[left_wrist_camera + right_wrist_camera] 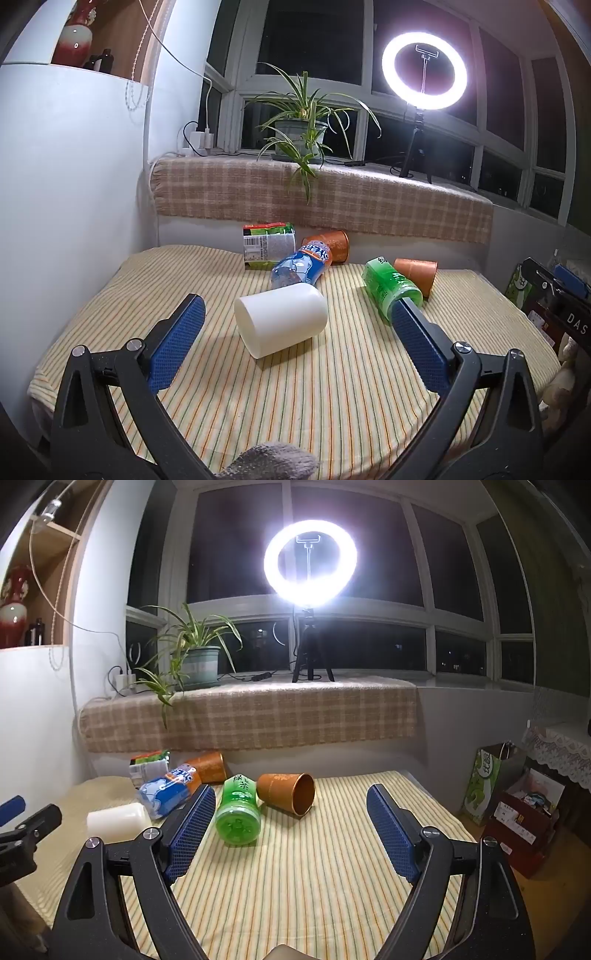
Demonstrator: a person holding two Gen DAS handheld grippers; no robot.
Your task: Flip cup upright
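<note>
A white cup (282, 319) lies on its side on the striped cloth, its closed base toward me, between and just beyond the fingers of my open left gripper (299, 306). It also shows in the right wrist view (118, 821) at the left. Two orange cups lie on their sides: one near the middle right (417, 275) (288, 792), one further back (330, 245) (210, 766). My right gripper (291, 797) is open and empty, above the cloth in front of the nearer orange cup.
A green bottle (389, 290) (238, 812), a blue-labelled bottle (301, 267) (168, 794) and a green carton (267, 245) lie on the table (332, 406). A plaid-covered sill (332, 199) holds a plant (301, 133) and ring light (424, 70). Bags (513, 808) stand at the right.
</note>
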